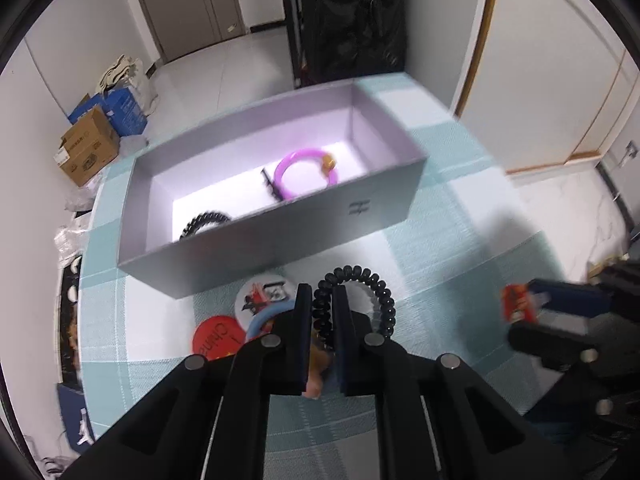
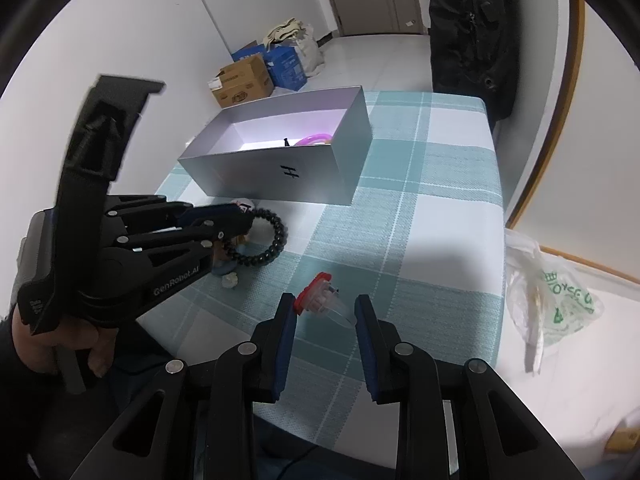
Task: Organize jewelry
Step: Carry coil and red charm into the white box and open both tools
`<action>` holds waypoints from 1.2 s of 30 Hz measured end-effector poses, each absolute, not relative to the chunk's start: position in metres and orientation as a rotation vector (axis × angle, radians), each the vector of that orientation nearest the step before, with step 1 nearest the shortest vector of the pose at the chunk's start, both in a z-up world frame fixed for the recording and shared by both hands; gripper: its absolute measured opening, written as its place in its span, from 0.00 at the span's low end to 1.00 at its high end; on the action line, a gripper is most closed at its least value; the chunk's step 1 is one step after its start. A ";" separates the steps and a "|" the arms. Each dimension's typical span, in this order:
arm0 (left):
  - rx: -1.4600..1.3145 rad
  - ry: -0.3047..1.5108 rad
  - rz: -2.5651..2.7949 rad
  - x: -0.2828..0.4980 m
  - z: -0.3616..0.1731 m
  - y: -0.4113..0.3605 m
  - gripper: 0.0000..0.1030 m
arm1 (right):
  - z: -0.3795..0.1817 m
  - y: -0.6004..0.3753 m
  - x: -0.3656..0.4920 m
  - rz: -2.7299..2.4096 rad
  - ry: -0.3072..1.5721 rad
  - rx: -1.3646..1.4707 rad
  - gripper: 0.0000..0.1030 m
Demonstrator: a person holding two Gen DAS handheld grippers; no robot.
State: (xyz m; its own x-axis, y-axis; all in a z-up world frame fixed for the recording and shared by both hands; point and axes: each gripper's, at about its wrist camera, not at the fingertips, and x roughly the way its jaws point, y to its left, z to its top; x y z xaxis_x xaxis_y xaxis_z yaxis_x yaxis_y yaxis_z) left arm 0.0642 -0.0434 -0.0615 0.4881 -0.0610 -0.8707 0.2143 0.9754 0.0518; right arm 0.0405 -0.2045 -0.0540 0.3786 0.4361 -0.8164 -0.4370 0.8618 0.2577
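our left gripper (image 1: 322,300) pinches the light, springy black bead bracelet (image 1: 356,300) by its rim; right gripper (image 2: 324,308) gapes around the red clip (image 2: 320,294).

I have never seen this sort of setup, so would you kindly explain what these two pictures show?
A person holds a two-finger tool in each hand; there is no robot arm. Each picture comes from a fisheye camera on one tool, looking along its fingers.

In the left view, the left tool is shut on a black beaded bracelet. In the right view, the right tool is open around a red and clear clip.

On the checked tablecloth stands an open grey box holding a purple ring and a black coil. Round badges lie in front of it.
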 end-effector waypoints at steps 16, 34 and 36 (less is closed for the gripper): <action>-0.161 0.899 -0.281 0.065 -0.020 -0.011 0.05 | -0.031 -0.199 0.048 0.578 0.968 0.073 0.28; -0.270 0.844 -0.227 0.100 -0.012 0.027 0.05 | 0.000 -0.165 0.095 0.654 0.854 0.151 0.28; -0.280 0.855 -0.224 0.101 -0.016 0.030 0.05 | 0.000 -0.159 0.104 0.662 0.851 0.154 0.28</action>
State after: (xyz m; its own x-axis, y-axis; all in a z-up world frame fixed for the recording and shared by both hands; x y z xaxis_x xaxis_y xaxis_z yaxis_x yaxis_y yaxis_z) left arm 0.1013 0.0300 -0.0158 0.6368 -0.3045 -0.7084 0.0816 0.9402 -0.3307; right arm 0.1036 -0.1595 -0.0002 0.4740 0.5978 -0.6465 -0.4794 0.7911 0.3800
